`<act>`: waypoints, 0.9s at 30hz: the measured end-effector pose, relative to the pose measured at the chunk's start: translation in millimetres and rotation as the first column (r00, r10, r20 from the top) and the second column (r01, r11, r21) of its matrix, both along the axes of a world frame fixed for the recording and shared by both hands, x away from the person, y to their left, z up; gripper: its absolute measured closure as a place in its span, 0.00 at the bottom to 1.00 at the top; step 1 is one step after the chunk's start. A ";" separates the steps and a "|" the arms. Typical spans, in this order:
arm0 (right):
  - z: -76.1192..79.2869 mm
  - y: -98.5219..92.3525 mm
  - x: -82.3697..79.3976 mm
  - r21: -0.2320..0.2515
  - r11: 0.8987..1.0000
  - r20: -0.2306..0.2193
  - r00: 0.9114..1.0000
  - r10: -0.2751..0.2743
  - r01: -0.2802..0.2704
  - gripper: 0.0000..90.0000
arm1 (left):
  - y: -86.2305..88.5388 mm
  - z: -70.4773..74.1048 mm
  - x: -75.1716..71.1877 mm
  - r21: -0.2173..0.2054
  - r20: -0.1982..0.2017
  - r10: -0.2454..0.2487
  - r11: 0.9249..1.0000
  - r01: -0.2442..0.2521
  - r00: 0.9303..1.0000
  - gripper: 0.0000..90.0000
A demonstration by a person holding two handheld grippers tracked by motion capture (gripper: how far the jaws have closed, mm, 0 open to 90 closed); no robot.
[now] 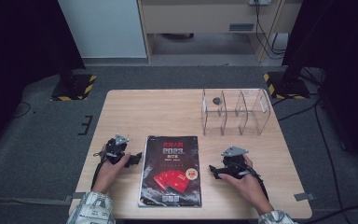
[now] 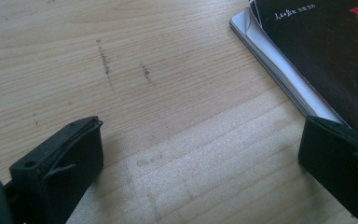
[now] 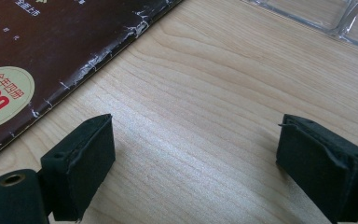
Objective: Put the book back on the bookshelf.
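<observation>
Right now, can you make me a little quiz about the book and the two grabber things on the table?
1. True or false: the left gripper is squeezing the book.
2. What lies between the two grippers: A) a cup, B) the book, C) a ball?
3. Which gripper is nearer the clear divider box?

Key:
1. False; its jaws stand open over the bare table, beside the book.
2. B.
3. The right gripper, also open.

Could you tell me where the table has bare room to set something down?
The far left stretch, beyond the book and left of the clear divider rack, is bare. Crowded: the near edge, where the left gripper and right gripper, both open, flank the book.
</observation>
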State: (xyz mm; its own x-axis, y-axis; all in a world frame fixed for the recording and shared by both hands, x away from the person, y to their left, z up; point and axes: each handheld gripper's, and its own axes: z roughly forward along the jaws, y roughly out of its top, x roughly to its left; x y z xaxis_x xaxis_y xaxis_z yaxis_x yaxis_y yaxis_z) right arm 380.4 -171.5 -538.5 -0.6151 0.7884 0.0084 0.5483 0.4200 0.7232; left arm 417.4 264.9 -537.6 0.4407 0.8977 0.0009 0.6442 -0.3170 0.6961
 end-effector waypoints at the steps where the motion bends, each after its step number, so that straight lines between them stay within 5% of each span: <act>1: 0.0 0.0 0.0 0.000 1.000 0.000 1.000 0.000 0.000 0.13 | 0.0 0.0 0.0 0.000 0.000 0.000 1.000 0.000 1.000 0.00; 10: -0.2 0.1 0.1 0.000 1.000 0.002 1.000 -0.002 0.002 0.13 | 2.9 0.8 -4.4 -0.004 0.001 -0.035 0.999 0.035 0.999 0.00; 21: 0.2 0.3 -0.9 0.004 1.000 0.003 1.000 -0.001 0.001 0.16 | 3.6 12.3 -11.9 -0.031 0.000 -0.006 1.000 0.006 1.000 0.15; 23: 1.4 0.2 -1.3 0.007 1.000 0.010 1.000 0.002 -0.003 0.26 | 2.3 13.0 -12.2 -0.048 -0.007 -0.006 0.999 0.005 1.000 0.16; 27: 14.6 5.6 -3.5 0.088 0.996 0.055 0.998 0.024 -0.028 0.40 | -2.0 17.7 -14.7 -0.084 -0.007 -0.024 0.996 0.023 1.000 0.22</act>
State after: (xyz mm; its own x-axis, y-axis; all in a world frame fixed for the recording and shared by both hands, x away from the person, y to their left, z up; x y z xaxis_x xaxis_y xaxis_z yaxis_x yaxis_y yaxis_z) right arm 376.9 -165.9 -523.9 -0.6368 0.7698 0.0439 0.4975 0.3668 0.7861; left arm 402.7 262.9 -519.9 0.4615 0.8837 -0.0778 0.6427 -0.2726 0.7160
